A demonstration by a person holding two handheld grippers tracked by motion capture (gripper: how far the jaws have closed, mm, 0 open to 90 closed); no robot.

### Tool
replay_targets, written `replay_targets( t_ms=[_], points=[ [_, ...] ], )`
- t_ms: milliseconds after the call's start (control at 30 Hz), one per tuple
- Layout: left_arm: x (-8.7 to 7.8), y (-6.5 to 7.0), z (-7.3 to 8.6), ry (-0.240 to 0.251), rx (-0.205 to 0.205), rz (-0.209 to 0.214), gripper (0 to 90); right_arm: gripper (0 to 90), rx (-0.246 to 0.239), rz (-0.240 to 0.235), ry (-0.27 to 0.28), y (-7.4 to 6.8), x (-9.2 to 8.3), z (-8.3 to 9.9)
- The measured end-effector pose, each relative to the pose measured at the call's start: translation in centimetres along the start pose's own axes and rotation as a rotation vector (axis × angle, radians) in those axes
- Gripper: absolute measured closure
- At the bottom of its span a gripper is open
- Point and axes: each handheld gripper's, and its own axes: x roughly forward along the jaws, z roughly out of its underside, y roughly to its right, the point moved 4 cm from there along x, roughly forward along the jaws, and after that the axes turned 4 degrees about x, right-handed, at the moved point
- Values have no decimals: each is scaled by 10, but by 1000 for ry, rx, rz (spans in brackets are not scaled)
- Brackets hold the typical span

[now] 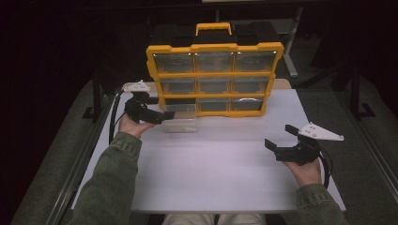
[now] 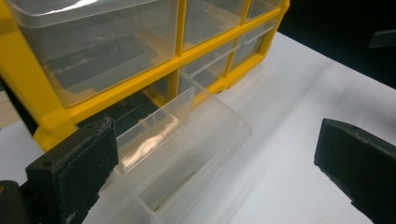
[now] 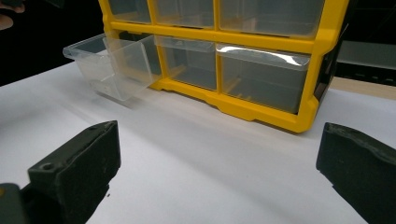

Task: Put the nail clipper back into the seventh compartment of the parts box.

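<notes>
White table (image 1: 211, 178): both grippers' jaws spread wide (left gripper (image 1: 157, 116) beside clear drawer (image 1: 180, 123))

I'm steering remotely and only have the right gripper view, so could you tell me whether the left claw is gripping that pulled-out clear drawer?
Observer: No. In the left gripper view the left claw is open, one jaw beside the drawer and the other out over bare table.
Operator: Thank you. Does the drawer hold anything?
Observer: From that close view it looks empty; I see only clear plastic walls and floor.
Operator: And how large is the yellow organizer altogether?
Observer: The high view shows the organizer as three rows of three drawers with a carry handle on top; the pulled-out one is bottom left.
Operator: Where does my right claw sit?
Observer: The right claw is open, in front of the organizer's right end.
</notes>
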Motion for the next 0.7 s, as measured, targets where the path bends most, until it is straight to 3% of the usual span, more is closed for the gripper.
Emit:
replay_targets(
  t_ms=[200,400,700],
  points=[
    [-7,-3,10,8,-13,-17,0,0,-1,3,-2,0,0,1],
    [-13,-1,19,34,-29,-5,0,0,-2,3,-4,0,0,1],
    [-20,3,30,31,-20,-9,0,0,-1,2,-6,0,0,2]
  ],
)
